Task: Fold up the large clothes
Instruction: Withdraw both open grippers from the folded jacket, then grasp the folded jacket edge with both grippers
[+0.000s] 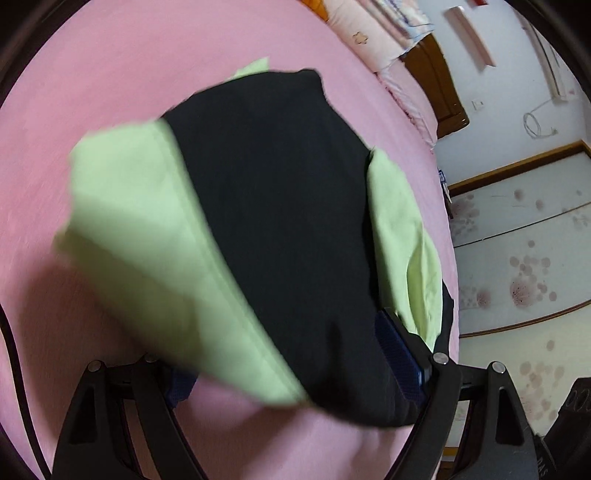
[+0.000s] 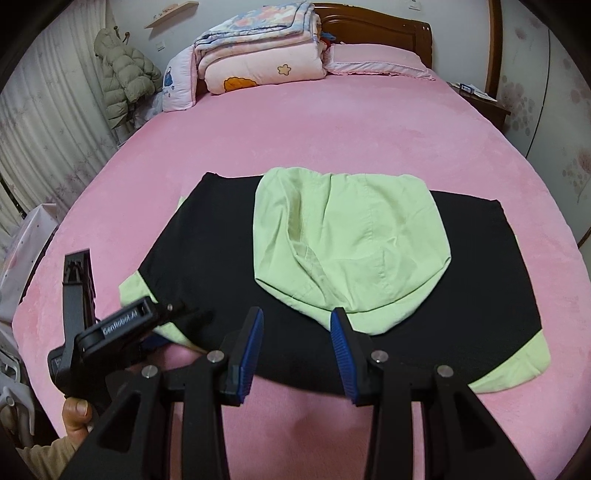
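A black-and-green hooded garment (image 2: 221,258) lies spread across the pink bed (image 2: 332,140), near its foot edge, the pale green hood (image 2: 351,240) flopped over the black back panel. The right gripper (image 2: 297,350) hangs just above the garment's near hem, its blue-padded jaws parted and holding nothing. The left gripper (image 2: 162,314) sits at the garment's near left corner, where a green sleeve (image 1: 147,240) is lifted; cloth hides its tips, so I cannot tell whether it pinches. Folded quilts (image 2: 258,48) are piled by the wooden headboard (image 2: 373,26).
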The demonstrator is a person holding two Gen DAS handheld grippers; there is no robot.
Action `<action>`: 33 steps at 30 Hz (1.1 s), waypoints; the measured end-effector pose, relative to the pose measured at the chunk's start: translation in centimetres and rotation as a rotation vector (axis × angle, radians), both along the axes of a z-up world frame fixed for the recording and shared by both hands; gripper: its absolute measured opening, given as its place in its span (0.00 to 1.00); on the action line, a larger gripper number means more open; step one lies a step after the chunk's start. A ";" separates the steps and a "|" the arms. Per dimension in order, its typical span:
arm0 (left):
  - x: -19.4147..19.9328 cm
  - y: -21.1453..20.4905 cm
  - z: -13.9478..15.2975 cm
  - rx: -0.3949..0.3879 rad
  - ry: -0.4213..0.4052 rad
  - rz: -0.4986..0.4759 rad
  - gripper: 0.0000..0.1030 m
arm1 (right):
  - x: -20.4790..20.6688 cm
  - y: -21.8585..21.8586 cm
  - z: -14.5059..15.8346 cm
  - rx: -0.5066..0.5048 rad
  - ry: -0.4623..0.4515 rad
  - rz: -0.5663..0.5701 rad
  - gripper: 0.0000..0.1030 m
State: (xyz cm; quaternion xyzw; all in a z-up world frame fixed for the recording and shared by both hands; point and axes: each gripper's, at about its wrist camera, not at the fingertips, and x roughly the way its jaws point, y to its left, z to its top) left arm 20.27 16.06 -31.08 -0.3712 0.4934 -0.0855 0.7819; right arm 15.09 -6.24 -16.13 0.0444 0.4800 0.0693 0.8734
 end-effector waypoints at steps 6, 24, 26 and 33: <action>2.9 -0.1 0.2 -0.023 -0.022 0.053 0.71 | 1.5 -0.2 -0.9 -0.011 -0.017 -0.027 0.37; 2.6 -5.3 9.9 0.369 -0.298 -0.151 0.06 | 7.0 -1.5 -8.2 -0.149 0.003 -0.028 0.05; 2.7 -6.6 11.0 0.373 -0.336 -0.190 0.06 | 6.5 -1.7 -9.8 -0.124 0.036 -0.020 0.04; 1.9 -13.2 15.3 0.418 -0.504 -0.324 0.06 | 5.5 -4.4 -11.0 0.046 0.023 -0.062 0.03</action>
